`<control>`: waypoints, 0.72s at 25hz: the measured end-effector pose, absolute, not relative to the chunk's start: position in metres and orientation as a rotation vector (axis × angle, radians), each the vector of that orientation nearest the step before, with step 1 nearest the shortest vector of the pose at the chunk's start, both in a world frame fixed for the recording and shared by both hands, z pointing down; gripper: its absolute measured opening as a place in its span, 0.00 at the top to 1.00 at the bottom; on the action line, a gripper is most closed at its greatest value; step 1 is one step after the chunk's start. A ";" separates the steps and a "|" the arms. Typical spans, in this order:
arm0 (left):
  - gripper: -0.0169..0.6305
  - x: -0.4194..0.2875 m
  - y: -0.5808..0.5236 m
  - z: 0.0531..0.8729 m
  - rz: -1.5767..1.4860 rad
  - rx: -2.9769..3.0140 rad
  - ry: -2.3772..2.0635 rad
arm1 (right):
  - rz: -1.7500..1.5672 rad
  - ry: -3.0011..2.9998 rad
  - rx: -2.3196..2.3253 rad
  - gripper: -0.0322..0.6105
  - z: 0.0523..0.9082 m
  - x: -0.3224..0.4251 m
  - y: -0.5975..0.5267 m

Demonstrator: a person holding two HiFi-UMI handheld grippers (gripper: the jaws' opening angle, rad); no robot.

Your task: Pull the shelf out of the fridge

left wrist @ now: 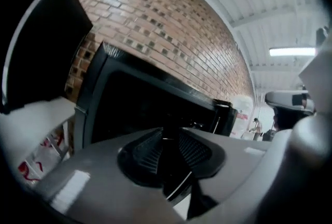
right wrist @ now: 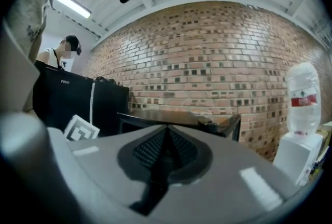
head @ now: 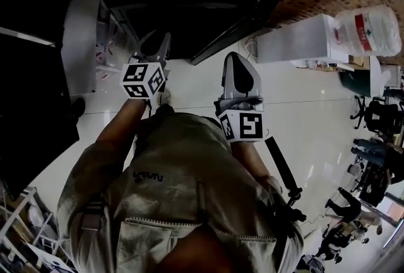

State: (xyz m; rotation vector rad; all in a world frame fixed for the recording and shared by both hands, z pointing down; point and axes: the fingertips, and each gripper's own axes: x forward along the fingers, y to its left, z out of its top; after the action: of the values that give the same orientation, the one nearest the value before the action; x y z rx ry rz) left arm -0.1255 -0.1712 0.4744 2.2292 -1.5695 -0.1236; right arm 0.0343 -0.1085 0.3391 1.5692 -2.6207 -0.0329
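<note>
A black fridge (head: 183,6) stands ahead of me with its inside dark, so I cannot make out a shelf in it. Its open door (head: 82,31) is at the left, showing a white inner face. My left gripper (head: 155,41) hangs in front of the opening with its jaws apart and nothing between them. In the left gripper view the fridge (left wrist: 145,109) lies beyond the left gripper (left wrist: 168,132), not touching it. My right gripper (head: 237,58) is held beside it, shut and empty. In the right gripper view the right gripper (right wrist: 167,129) has its pads together.
Door racks hold red-printed packets (left wrist: 36,155). A white water dispenser with a bottle (head: 366,31) stands at the right by the brick wall (right wrist: 207,52). Shiny white floor (head: 297,107) spreads to the right. People and chairs (head: 344,205) are far right. A person (right wrist: 59,54) stands behind a tall black cabinet (right wrist: 62,98).
</note>
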 end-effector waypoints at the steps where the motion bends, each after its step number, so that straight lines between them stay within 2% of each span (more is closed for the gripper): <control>1: 0.81 -0.128 -0.187 0.483 -0.153 2.194 -1.527 | -0.044 -2.609 1.574 0.95 0.338 0.031 -0.113; 9: 0.71 -0.145 -0.260 0.544 -0.485 1.775 -1.327 | -0.089 -2.563 1.646 0.95 0.321 0.034 -0.136; 18: 0.71 -0.158 -0.298 0.568 -0.684 1.568 -1.306 | -0.094 -2.543 1.618 0.95 0.322 0.040 -0.151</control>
State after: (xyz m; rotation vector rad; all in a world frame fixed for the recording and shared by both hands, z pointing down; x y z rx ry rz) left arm -0.1577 -0.2983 0.5676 1.5678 -1.3058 -0.6837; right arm 0.0402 -0.1511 0.3220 1.6177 -2.5434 -0.0941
